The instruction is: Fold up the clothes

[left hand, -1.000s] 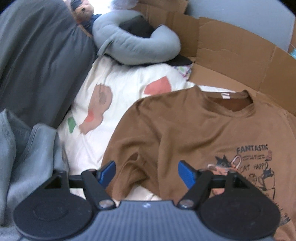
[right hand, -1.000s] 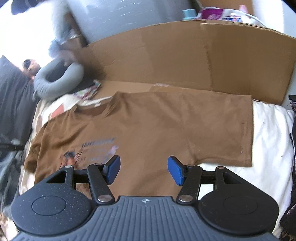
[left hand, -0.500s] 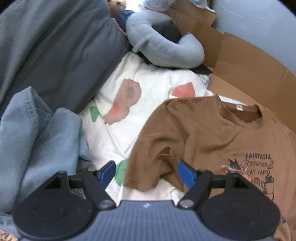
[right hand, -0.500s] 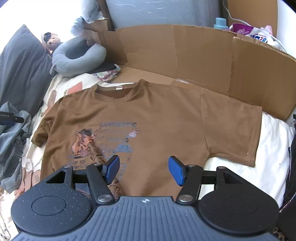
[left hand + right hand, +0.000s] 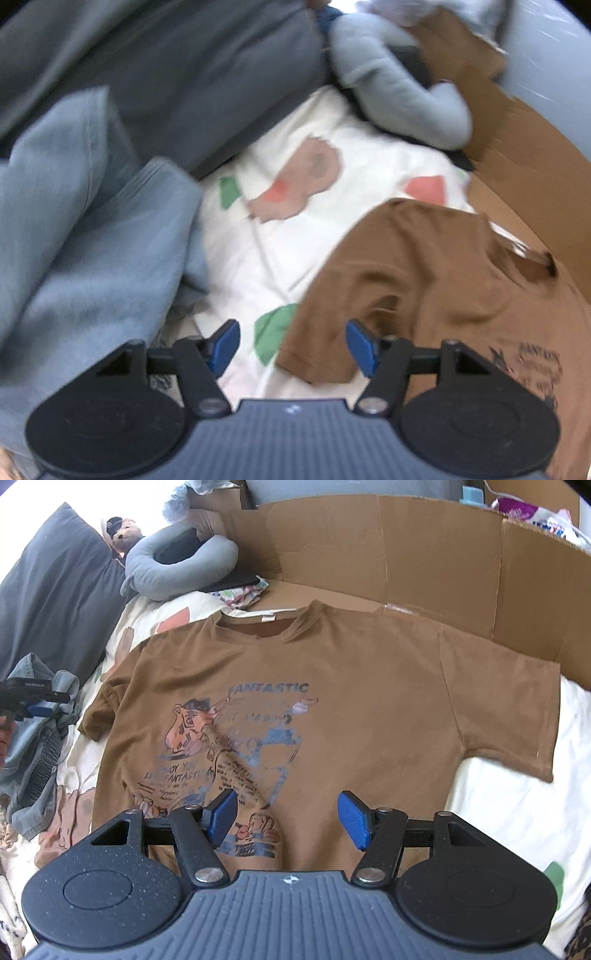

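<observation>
we hold the left gripper [image 5: 292, 345], jaws closing on nothing, above the flat brown printed cotton t-shirt [image 5: 332, 701]; the right gripper [image 5: 283, 816] gapes empty.

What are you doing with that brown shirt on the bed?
A person is about to fold it, holding a gripper in each hand. The brown T-shirt lies spread flat, print side up, on the patterned bedsheet. The left gripper hangs over the shirt's sleeve, its jaws closing but not yet pinching any cloth. The right gripper hovers open over the lower part of the shirt. Nothing is folded yet. Some blue-grey clothes wait in a heap beside it.
</observation>
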The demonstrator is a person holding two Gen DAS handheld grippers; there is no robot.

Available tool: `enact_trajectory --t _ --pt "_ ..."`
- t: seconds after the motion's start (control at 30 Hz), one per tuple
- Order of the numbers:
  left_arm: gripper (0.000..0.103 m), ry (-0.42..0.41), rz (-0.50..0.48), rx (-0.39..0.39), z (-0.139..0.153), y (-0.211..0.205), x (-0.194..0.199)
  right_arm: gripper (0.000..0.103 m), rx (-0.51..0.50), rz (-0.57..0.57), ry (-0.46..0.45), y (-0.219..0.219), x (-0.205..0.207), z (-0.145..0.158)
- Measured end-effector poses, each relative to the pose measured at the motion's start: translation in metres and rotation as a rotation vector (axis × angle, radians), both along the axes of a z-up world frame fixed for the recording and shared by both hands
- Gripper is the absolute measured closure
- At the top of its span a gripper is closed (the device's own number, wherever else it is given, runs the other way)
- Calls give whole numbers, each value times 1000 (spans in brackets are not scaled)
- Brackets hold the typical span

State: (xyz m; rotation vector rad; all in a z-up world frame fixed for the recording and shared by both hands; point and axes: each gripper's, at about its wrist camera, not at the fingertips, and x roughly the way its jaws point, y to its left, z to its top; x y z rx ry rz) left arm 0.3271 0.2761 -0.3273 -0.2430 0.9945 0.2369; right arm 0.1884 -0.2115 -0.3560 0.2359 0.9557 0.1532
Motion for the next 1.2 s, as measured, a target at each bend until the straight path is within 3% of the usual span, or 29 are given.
enact_trajectory --t 0.1,0.17,0.43,0.5,0.57,0.67,0.87,1.2 --pt "38 -34 35 -22 -14 8 3 36 10 -6 9 -1 -1 -7" --pt "47 -49 53 -36 -22 12 3 36 18 -11 20 -2 -1 -13" --pt "54 -28 56 -115 -49 9 3 36 44 -12 53 -2 -6 -34" --pt "66 -10 42 -115 -53 7 5 36 45 -4 53 -1 -7 -36" --pt "91 4 31 -121 -56 6 7 36 46 3 52 0 -8 -36" --pt "98 -2 10 -136 -50 7 9 36 48 1 59 -2 -8 -38" --pt "99 1 -63 -88 -30 5 15 36 55 1 80 0 -8 -41" --pt "100 5 -105 44 12 9 38 36 76 -11 90 -4 -10 -44"
